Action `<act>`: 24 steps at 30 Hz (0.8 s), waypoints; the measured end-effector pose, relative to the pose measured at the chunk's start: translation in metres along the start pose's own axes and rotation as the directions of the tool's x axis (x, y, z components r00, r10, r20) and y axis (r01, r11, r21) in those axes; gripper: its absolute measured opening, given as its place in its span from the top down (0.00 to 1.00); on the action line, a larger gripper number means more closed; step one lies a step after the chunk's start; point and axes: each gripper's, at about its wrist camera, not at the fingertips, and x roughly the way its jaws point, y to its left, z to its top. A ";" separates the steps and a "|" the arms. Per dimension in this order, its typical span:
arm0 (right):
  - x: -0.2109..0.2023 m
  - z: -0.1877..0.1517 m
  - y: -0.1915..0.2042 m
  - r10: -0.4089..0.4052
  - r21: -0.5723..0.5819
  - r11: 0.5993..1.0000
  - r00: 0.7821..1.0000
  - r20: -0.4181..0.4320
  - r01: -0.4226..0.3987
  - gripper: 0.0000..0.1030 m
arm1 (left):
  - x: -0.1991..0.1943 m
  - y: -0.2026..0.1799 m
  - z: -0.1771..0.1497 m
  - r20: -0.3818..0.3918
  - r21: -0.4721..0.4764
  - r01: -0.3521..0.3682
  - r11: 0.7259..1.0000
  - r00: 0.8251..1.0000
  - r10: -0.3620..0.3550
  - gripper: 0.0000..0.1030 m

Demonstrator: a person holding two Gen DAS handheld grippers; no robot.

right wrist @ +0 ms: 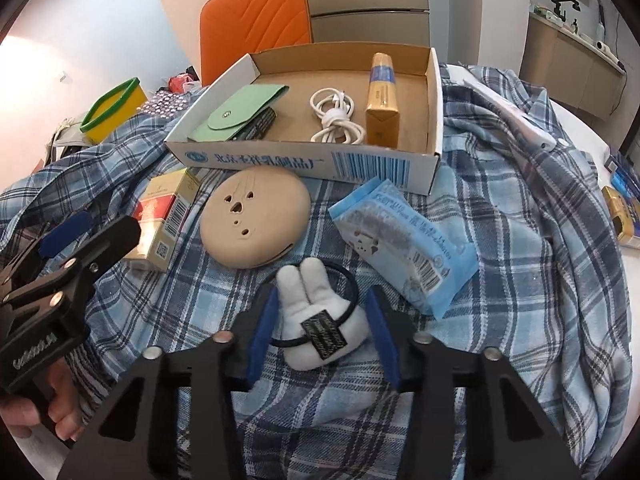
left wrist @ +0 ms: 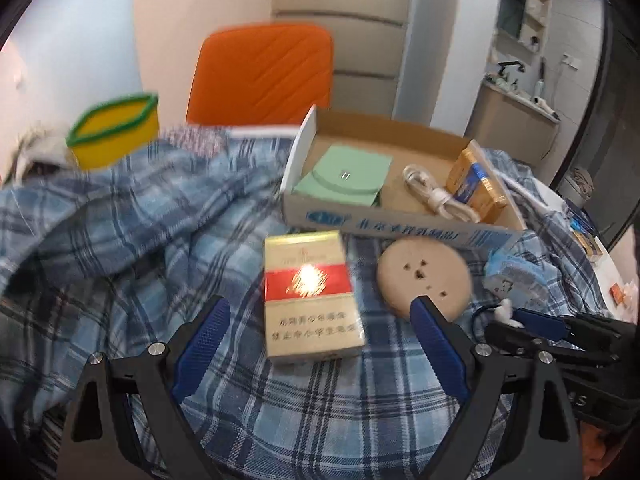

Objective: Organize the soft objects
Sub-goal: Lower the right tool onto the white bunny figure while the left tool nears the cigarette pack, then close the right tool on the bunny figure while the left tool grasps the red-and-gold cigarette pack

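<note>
A white plush bunny (right wrist: pixel 316 312) with a black hair tie lies on the blue plaid shirt (right wrist: pixel 520 220). My right gripper (right wrist: pixel 322 300) is open, one finger on each side of the bunny, not closed on it. A blue tissue pack (right wrist: pixel 404 236) and a round tan pouch (right wrist: pixel 256 216) lie just beyond. My left gripper (left wrist: pixel 320 306) is open around the near end of a red and gold cigarette pack (left wrist: pixel 310 292). The tan pouch also shows in the left wrist view (left wrist: pixel 424 276). The right gripper shows at the right of that view (left wrist: pixel 532 324).
An open cardboard box (right wrist: pixel 320 160) holds a green wallet (right wrist: pixel 240 110), a white cable (right wrist: pixel 336 120) and a yellow pack (right wrist: pixel 382 100). A yellow container with a green rim (left wrist: pixel 114 132) stands far left. An orange chair (left wrist: pixel 262 76) is behind.
</note>
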 end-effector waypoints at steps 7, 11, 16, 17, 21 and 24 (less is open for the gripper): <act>-0.020 -0.002 0.015 -0.010 -0.074 0.997 0.993 0.117 0.019 0.68 | 0.018 0.016 0.003 -0.086 -0.086 0.040 0.995 0.995 -0.048 0.10; -0.019 -0.003 0.019 -0.025 -0.085 0.996 0.993 0.119 0.035 0.67 | 0.019 0.014 0.009 -0.098 -0.091 0.021 0.996 0.995 -0.030 0.10; -0.018 -0.003 0.022 -0.032 -0.106 0.993 0.993 0.113 0.044 0.67 | 0.027 0.012 0.008 -0.124 -0.079 0.029 0.996 0.991 -0.039 0.27; -0.017 -0.003 0.022 -0.029 -0.104 0.994 0.994 0.107 0.040 0.67 | 0.029 0.013 0.007 -0.130 -0.086 0.031 0.996 0.991 -0.042 0.30; -0.014 -0.002 0.018 -0.017 -0.090 0.996 0.996 0.093 0.025 0.67 | 0.027 0.012 0.005 -0.118 -0.083 0.051 0.995 0.991 -0.060 0.42; -0.011 -0.002 0.017 0.004 -0.087 0.996 0.997 0.075 0.002 0.67 | 0.021 0.007 0.004 -0.092 -0.056 0.048 0.997 0.994 -0.053 0.42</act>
